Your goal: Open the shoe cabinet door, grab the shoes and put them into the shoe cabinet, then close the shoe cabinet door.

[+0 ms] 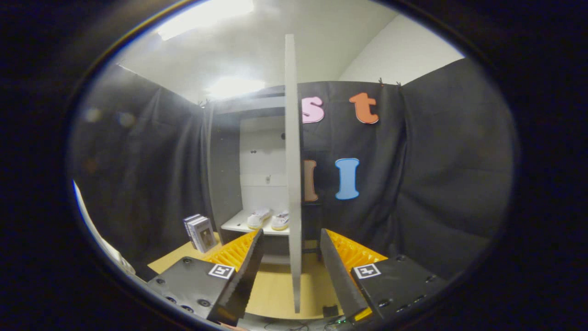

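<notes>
Gripper [290, 239] held with its 2 fingers [250, 262] spread apart, nothing pinched, both jaws clear of any surface. Shoe cabinet door [292, 174] seen edge-on as a tall pale panel, swung open and standing upright between the 2 fingers, its lower end reaching down into the gap between them; whether it touched either finger could not be told, though a gap showed on both sides. Shoe cabinet [257, 161] stood open beyond the fingers, against the black cloth wall, with a dark side panel on its left and a pale back panel inside. Shoes [268, 219], 2 of them, white, set side by side on the cabinet's pale lower shelf [234, 225], toes toward the opening, the right one partly hidden behind the door's edge. Small stack of boxes or books [200, 232] stood upright just left of the cabinet, on the light wooden floor [275, 285], beyond the left finger. Black cloth wall [436, 184] draped around the booth on both sides. White ceiling above with 2 bright lights [206, 18]. Some cables [294, 327] lay at the near end of the floor, under the fingers.
</notes>
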The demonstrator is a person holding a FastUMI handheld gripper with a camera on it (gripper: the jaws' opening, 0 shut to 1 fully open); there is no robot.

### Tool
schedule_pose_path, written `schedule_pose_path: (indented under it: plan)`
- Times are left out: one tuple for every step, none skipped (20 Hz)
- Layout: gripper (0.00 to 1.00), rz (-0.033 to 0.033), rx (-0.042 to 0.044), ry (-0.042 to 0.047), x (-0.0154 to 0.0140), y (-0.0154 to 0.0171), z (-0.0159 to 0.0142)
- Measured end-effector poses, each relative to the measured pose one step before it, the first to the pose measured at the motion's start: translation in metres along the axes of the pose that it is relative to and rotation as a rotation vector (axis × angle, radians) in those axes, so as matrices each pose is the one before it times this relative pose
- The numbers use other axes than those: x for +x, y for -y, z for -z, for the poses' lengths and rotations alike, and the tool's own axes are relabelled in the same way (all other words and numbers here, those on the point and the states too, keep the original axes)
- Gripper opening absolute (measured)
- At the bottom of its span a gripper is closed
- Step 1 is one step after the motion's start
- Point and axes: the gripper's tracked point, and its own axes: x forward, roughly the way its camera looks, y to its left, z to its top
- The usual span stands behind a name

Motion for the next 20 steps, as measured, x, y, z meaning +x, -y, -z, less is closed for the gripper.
schedule_pose_path:
  plan:
    - [0.78, 0.03535, -0.00475, -0.00871, 0.00680, 0.01768, 0.00240]
    - [0.78, 0.03142, 0.00549, -0.00720, 0.00563, 0.01896, 0.00118]
    - [0.78, 0.01514, 0.01554, 0.00863, 0.00786, 0.01217, -0.00274]
    - [0.78, 0.02002, 0.01028, 0.01174, 0.01126, 0.01198, -0.00508]
    - [0.78, 0.01800, -0.00351, 0.01539, 0.01378, 0.01348, -0.00247]
    - [0.78, 0.01345, -0.01031, 0.00280, 0.01452, 0.01155, 0.00313]
    - [0.78, 0.00377, -0.01081, -0.00104, 0.01462, 0.00354, 0.00342]
    - [0.78, -0.00959, -0.01063, 0.00055, 0.01280, -0.00080, 0.00375]
    - [0.78, -0.01436, -0.00586, 0.00028, 0.01185, -0.00301, 0.00158]
    - [0.79, -0.02455, -0.00372, 0.00965, 0.01219, -0.00495, 0.00101]
    - [0.79, -0.01207, -0.00629, 0.00610, 0.01119, -0.00229, 0.00082]
    - [0.79, -0.01642, -0.00205, 0.00209, 0.00883, -0.00122, 0.00233]
    - [0.79, -0.01844, 0.00496, 0.00045, 0.00756, -0.00304, 0.00357]
    - [0.79, -0.01983, 0.00410, -0.00838, 0.00642, -0.00513, 0.00348]
    - [0.79, -0.02274, -0.00125, -0.00686, 0.00416, -0.00773, 0.00367]
    - [0.79, -0.00344, -0.01164, -0.01024, 0.00579, -0.00361, 0.00318]
    - [0.79, -0.00064, -0.01485, -0.00079, 0.00448, 0.00017, 0.00191]
    - [0.79, -0.00919, 0.00153, 0.00704, -0.00354, -0.00633, -0.00357]
    - [0.78, -0.00500, 0.00028, 0.00472, -0.00102, -0.00644, -0.00109]
    - [0.78, -0.00873, 0.00374, -0.00181, -0.00001, -0.00890, 0.00149]
